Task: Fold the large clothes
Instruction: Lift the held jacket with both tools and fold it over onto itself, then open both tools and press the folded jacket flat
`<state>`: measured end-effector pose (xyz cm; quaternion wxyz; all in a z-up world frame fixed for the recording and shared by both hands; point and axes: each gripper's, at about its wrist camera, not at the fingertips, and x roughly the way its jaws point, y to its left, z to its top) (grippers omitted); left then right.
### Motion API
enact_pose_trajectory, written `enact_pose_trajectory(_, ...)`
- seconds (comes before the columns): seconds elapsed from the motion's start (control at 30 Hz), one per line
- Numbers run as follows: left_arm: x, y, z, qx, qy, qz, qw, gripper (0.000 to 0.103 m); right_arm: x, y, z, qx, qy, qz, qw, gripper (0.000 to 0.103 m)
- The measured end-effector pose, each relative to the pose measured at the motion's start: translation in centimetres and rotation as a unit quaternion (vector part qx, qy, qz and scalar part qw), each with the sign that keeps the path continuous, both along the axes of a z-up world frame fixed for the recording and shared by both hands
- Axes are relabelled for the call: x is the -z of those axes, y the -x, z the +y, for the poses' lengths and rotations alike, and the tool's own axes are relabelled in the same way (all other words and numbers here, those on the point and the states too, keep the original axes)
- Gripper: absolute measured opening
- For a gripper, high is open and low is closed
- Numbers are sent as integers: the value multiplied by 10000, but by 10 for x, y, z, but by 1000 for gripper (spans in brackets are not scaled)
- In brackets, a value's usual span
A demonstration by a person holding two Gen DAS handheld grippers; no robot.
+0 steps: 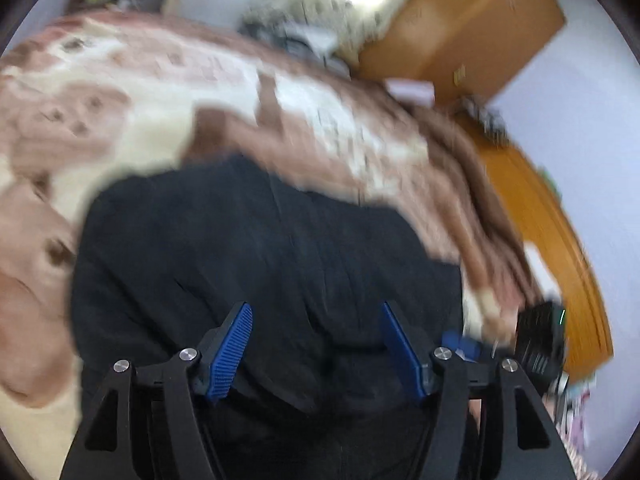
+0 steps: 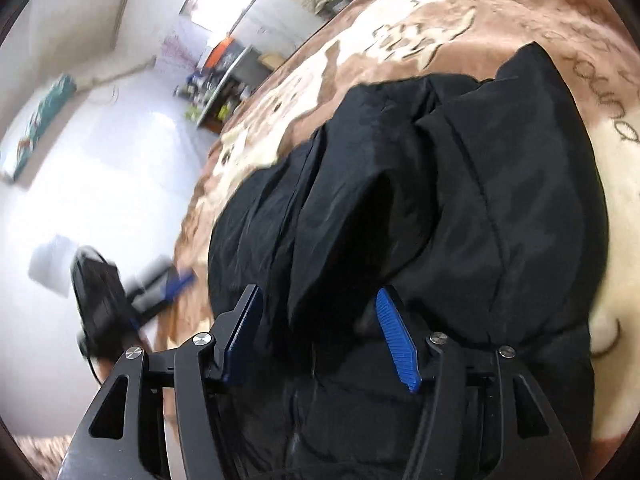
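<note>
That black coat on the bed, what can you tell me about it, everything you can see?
The black coat looks like a padded jacket of smooth, slightly shiny fabric with stitched seams. It lies bunched and partly folded, in thick overlapping layers, on a brown and cream patterned blanket. The right gripper stands open with a fold of it between the blue pads; whether they touch it is unclear. The left gripper is open just over it too. No zip or label shows.
</note>
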<state>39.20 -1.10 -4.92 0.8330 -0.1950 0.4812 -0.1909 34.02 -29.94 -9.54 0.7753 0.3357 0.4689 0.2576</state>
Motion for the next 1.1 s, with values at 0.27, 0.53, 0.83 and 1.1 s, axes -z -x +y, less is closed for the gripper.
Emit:
enact_pose_trajectory(0.27, 42, -20, -12, 88, -434, 389, 9983, 63, 22, -59, -5, 363, -802, 458, 9951, 67)
enact_pose_trajectory(0.53, 46, -16, -29, 459, -611, 367, 9964, 63, -16, -74, -26, 1155, -317, -312, 9923, 67)
enact_pose_trajectory(0.83, 15, -1, -25, 543, -1080, -129, 9926, 66, -86, -29, 15, 497, 2437, -1458, 9575, 67)
enact_pose_trajectory(1.1, 11, -38, 1, 23, -1402, 7, 9901, 77, -56, -34, 98, -805, 3470, -1758, 9177, 67)
